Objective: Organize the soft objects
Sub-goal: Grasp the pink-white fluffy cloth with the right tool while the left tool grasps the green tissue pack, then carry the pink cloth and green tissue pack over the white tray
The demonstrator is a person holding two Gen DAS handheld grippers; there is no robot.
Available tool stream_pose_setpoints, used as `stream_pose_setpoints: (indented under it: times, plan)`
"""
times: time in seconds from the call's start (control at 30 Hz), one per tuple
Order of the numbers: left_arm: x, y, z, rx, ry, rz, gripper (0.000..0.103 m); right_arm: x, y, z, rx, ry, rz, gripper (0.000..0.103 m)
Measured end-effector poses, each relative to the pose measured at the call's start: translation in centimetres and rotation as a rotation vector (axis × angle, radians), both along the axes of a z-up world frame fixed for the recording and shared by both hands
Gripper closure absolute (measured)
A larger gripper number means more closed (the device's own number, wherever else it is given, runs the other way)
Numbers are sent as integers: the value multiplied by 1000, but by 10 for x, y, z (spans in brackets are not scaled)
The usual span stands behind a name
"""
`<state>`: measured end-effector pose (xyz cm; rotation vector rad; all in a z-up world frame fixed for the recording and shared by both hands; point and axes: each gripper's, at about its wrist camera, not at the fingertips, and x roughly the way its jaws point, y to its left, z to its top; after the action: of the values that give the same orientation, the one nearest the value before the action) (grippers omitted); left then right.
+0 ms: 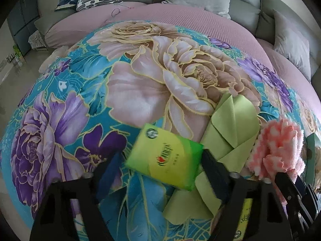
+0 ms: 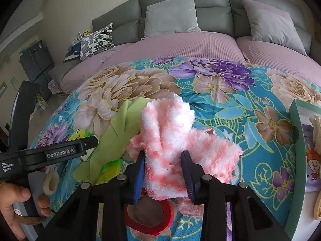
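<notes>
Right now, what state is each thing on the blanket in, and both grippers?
Tissue pack: lying flat, between the left gripper's jaws, not yet pinched.
Green cloth: loosely folded, partly under the pack.
Pink cloth: crumpled, pinched by the right gripper.
Left gripper: open.
Right gripper: shut on the pink cloth.
Green box: open, things inside.

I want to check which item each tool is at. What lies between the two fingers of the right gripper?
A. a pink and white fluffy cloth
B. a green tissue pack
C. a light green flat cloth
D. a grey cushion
A: in the right wrist view the right gripper has the pink and white fluffy cloth bunched between its fingers.
</notes>
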<state>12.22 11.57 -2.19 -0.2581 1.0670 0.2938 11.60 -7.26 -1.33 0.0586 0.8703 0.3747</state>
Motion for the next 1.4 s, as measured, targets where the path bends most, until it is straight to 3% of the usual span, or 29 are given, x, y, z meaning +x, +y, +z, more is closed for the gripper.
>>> stream_pose_setpoints:
  times: [0.33, 0.6, 0.9, 1.03, 1.27, 1.4]
  plan:
    - [-1, -2, 5, 8, -17, -15, 30, -3, -3, 7, 43, -14, 16, 84]
    - [-9, 0, 29, 14, -91, 0, 30, -10, -8, 23, 110, -51, 25, 87]
    - [-22, -7, 72, 30, -223, -2, 30, -30, -30, 71, 180, -213, -6, 87]
    - [-25, -13, 84, 32, -256, -10, 30, -34, -40, 78, 200, -235, -29, 87]
    - [-33, -27, 108, 52, -334, -33, 30, -60, -67, 117, 244, -378, -76, 87]
    - [-34, -38, 116, 59, -358, -59, 30, -68, -78, 126, 251, -406, -100, 87]
